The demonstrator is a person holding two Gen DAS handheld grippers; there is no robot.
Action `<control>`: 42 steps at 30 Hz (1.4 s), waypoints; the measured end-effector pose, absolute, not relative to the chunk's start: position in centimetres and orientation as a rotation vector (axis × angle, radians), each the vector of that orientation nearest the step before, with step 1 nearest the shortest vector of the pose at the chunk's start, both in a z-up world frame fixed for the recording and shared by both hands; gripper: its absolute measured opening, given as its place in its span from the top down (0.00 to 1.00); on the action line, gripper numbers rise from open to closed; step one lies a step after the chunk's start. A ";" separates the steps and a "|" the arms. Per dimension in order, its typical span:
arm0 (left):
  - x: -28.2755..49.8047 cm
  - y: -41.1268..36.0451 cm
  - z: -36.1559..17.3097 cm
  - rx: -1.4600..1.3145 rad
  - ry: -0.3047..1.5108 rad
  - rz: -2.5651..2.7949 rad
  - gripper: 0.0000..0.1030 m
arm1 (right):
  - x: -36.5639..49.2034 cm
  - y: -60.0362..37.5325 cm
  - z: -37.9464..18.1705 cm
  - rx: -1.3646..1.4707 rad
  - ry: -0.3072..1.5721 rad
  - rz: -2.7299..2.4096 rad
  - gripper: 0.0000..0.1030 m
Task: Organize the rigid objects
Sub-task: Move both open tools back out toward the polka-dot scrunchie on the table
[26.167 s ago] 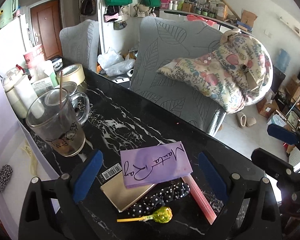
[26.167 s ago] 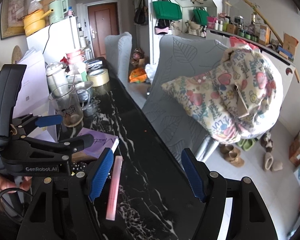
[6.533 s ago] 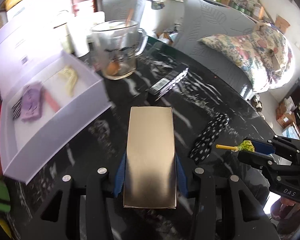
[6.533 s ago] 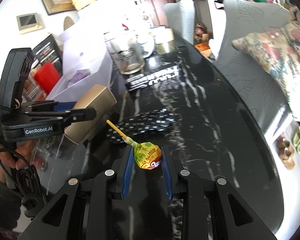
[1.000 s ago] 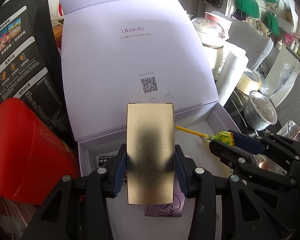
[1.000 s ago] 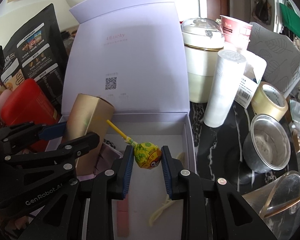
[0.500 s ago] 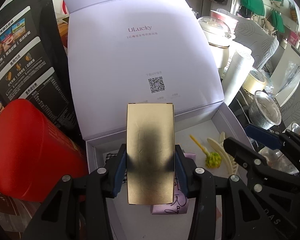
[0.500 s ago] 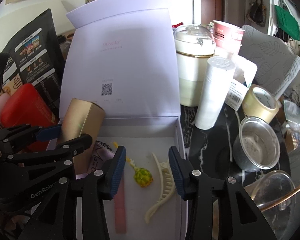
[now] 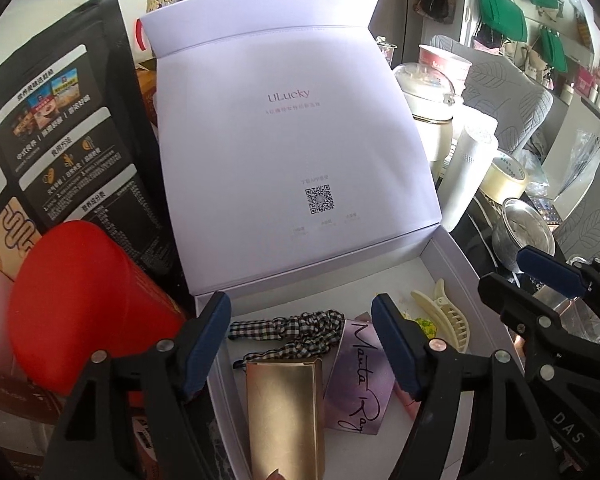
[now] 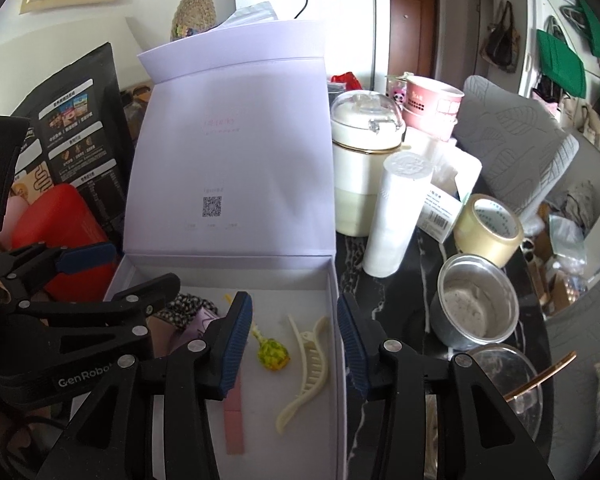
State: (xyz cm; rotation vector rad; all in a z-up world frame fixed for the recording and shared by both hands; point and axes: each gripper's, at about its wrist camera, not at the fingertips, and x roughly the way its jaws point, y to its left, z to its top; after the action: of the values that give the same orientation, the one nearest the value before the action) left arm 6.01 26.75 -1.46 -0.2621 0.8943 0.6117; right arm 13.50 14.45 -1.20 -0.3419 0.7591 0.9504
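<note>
An open white box (image 9: 451, 264) with its lid standing up holds a gold box (image 9: 286, 412), a purple card (image 9: 359, 384), a checked hair tie (image 9: 288, 326), a cream hair claw (image 10: 307, 364), a yellow lollipop (image 10: 274, 354) and a pink strip (image 10: 234, 420). My left gripper (image 9: 301, 344) is open above the gold box, which lies loose in the white box. My right gripper (image 10: 294, 336) is open and empty above the lollipop and claw; it also shows in the left wrist view (image 9: 555, 280).
A red container (image 9: 76, 300) and a black bag (image 9: 56, 140) stand left of the box. To its right are a white jar (image 10: 365, 160), a white roll (image 10: 395, 216), a tape roll (image 10: 489, 228), a steel cup (image 10: 475, 300) and a glass mug (image 10: 507, 384).
My left gripper has opened and dropped the gold box into the white box. My right gripper let go of the lollipop a moment earlier and stays open.
</note>
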 end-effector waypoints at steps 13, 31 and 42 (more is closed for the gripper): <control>5.6 26.0 0.9 -0.270 0.851 0.626 0.29 | 12.8 13.0 0.7 -0.333 0.721 0.940 0.57; 3.0 21.9 6.1 -0.207 0.783 0.652 0.29 | 10.4 8.5 5.4 -0.295 0.622 0.923 0.52; 0.4 18.3 8.5 -0.181 0.734 0.618 0.23 | 7.8 4.1 7.9 -0.271 0.555 0.911 0.45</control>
State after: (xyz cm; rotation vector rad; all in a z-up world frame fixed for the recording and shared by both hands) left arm 0.35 18.28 8.48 -0.1810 0.7341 0.6182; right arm 7.76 4.15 7.89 -0.2713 0.5548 0.9109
